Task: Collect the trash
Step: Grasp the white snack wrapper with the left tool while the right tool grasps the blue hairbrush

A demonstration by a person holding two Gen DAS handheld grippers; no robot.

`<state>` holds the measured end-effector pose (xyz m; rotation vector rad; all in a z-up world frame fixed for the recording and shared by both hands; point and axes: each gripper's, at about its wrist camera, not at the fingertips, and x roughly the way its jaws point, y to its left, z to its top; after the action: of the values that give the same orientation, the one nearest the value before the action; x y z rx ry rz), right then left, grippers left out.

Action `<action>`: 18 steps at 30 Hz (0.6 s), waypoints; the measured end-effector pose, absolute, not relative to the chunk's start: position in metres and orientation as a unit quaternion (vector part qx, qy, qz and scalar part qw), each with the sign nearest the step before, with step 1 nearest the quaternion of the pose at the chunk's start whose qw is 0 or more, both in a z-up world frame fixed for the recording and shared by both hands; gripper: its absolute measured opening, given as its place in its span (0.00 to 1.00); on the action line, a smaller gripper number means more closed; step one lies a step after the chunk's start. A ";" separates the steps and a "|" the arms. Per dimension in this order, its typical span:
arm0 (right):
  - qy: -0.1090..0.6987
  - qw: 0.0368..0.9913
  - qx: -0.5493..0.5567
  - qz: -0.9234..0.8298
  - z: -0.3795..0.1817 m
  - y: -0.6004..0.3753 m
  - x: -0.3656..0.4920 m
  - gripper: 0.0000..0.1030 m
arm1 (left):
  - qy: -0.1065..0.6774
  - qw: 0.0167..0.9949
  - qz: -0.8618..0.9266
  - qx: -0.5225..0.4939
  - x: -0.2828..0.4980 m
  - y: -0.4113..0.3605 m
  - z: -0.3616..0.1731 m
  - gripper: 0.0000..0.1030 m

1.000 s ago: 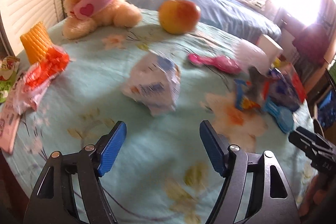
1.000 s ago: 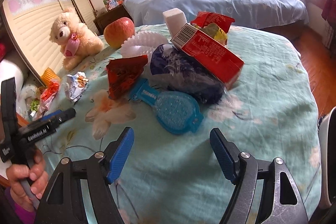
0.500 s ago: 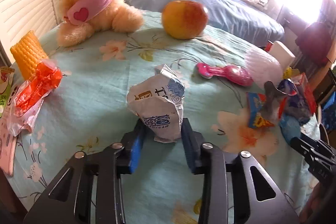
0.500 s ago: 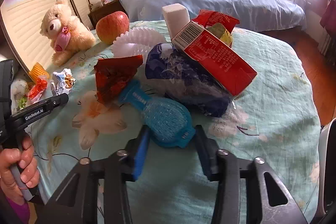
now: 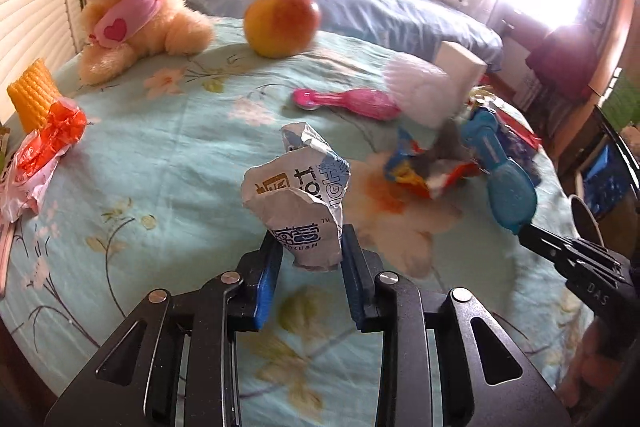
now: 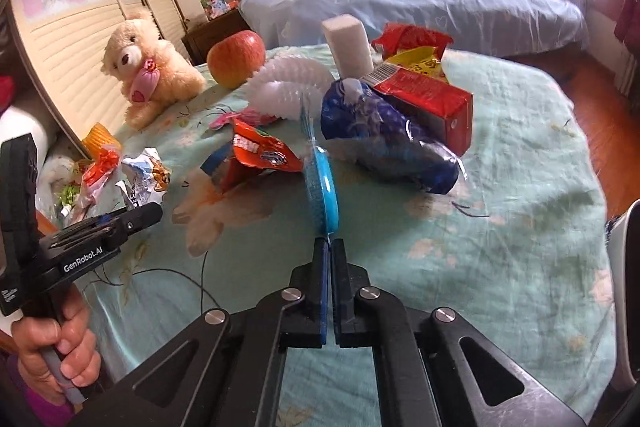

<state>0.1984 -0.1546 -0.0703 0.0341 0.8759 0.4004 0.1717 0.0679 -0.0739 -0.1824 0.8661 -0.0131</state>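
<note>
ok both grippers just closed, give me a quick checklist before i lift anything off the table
1. Left gripper gripping the crumpled white wrapper: ok, its jaws have just closed and the pads press the wrapper's lower end.
2. Right gripper gripping the blue brush: ok, the jaws have just closed on its near edge, brush tipped up on edge.
3. Is the brush trash: cannot tell; it looks like a usable item, so check before binning it.
4. Brush clear of its neighbours: not ok, the red snack bag and the dark blue bag sit close on either side.
5. Bin in view: not ok, neither view shows one.
</note>
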 end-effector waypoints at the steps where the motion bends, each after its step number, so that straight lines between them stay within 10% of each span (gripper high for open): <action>1: 0.420 0.886 0.015 0.195 -0.069 -0.154 0.197 0.01 | 0.418 0.904 -0.009 -0.088 0.171 0.066 -0.073 0.27; 18: 0.394 0.905 0.057 0.150 -0.056 -0.210 0.151 0.00 | 0.416 0.899 -0.124 -0.051 0.148 -0.025 -0.060 0.27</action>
<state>0.1508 -0.2099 -0.0558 0.1169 0.8147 0.3089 0.1475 -0.0247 -0.0596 -0.1062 0.8614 -0.2572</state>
